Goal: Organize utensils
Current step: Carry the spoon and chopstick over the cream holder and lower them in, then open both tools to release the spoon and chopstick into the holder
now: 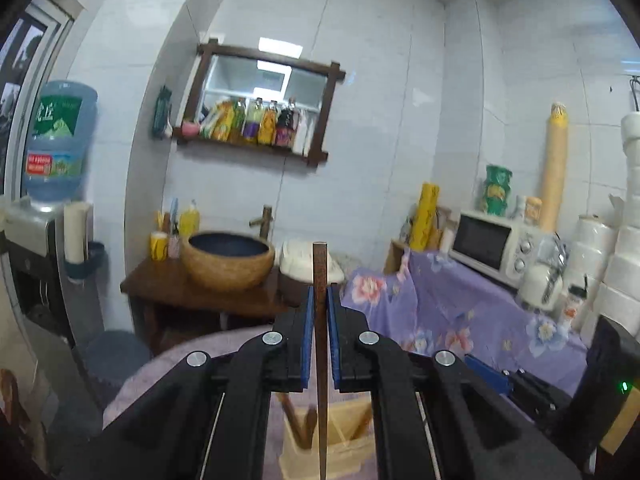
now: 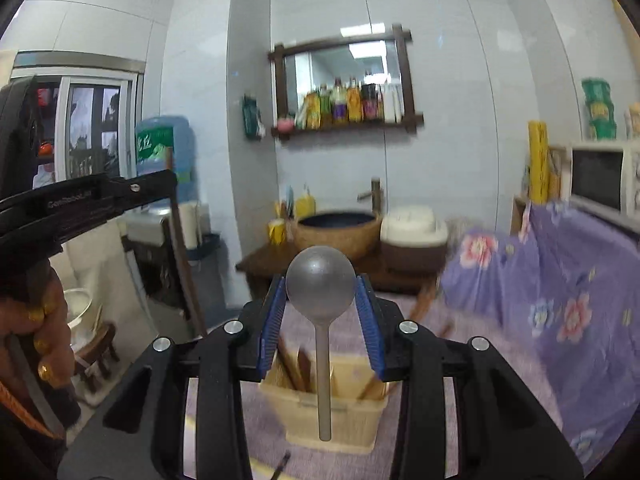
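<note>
Left wrist view: the left gripper (image 1: pixel 320 300) is clamped on a dark wooden chopstick (image 1: pixel 320 360), held upright above a cream utensil bin (image 1: pixel 340 452).
Right wrist view: the right gripper (image 2: pixel 321 292) pinches a grey metal spoon (image 2: pixel 321 292) by its bowl, handle hanging down over the bin (image 2: pixel 332 412), which holds more chopsticks and sits on a lilac-covered counter (image 2: pixel 460 360).
</note>
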Available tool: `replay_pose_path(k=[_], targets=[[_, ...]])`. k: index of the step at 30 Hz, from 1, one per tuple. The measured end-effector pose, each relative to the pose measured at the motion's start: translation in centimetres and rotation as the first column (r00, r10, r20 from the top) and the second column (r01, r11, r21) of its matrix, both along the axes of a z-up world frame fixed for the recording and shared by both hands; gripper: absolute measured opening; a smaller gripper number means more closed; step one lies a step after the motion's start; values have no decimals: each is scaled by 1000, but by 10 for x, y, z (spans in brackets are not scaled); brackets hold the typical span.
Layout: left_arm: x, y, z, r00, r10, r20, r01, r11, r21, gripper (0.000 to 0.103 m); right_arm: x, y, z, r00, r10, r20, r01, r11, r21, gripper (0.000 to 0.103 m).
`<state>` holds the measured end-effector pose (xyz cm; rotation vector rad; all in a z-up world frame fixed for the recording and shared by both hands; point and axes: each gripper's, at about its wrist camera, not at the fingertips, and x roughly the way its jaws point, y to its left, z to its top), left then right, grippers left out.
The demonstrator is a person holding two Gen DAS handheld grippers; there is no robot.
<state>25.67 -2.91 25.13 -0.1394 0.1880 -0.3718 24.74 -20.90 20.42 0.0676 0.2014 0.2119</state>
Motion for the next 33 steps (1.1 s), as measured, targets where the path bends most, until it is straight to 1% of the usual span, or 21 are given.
replay_pose_path(k=[2, 4, 7, 10, 11, 14, 17, 21, 22, 23, 25, 28, 30, 32, 33], targets=[[14, -7, 0, 1000, 6, 6, -6, 1000, -22, 8, 20, 6, 5, 1000, -18, 22, 18, 1000, -8, 37], [30, -14, -8, 999, 36, 9, -35, 999, -34, 8, 40, 10, -1, 999, -46, 18, 46, 999, -19, 37], [44, -17, -32, 998, 58, 7, -58, 997, -47, 8, 59, 9, -23, 998, -69, 2, 69, 997, -14, 37], [49, -18, -58, 998, 67, -10, -67, 997, -29, 8, 69, 9, -48, 997, -73, -33, 73, 997, -7, 37], [49, -19, -71, 997, 69, -22, -69, 997, -18, 8, 71, 10, -58, 996, -79, -41, 78, 997, -18, 37], [49, -19, -96, 997, 51, -61, -52, 999, -11, 8, 72, 16, -83, 995, -76, -71, 73, 996, -49, 37], [48, -23, -115, 995, 42, -87, -41, 999, 21, 8, 71, 21, -105, 993, -71, -97, 63, 995, -78, 37], [49, -24, -130, 993, 33, -118, -27, 998, 50, 8, 66, 26, -123, 991, -72, -112, 60, 992, -113, 36], [50, -25, -134, 991, 31, -130, -23, 998, 57, 8, 66, 27, -125, 990, -74, -116, 59, 990, -124, 27], [52, -25, -138, 989, 28, -145, -19, 998, 64, 8, 66, 28, -128, 990, -73, -123, 56, 990, -132, 27], [53, -23, -143, 988, 33, -154, -24, 998, 65, 8, 67, 29, -132, 988, -75, -138, 56, 989, -135, 27], [53, -17, -144, 986, 34, -163, -25, 998, 56, 8, 65, 26, -136, 988, -80, -133, 63, 990, -127, 27], [49, -13, -141, 985, 21, -173, -11, 998, 56, 8, 59, 24, -135, 989, -72, -127, 58, 992, -116, 27], [40, -11, -140, 987, 17, -161, -6, 998, 66, 9, 48, 24, -133, 992, -62, -114, 49, 993, -110, 28], [34, -10, -139, 988, 15, -155, -4, 997, 72, 11, 42, 24, -132, 992, -59, -110, 47, 993, -111, 31]])
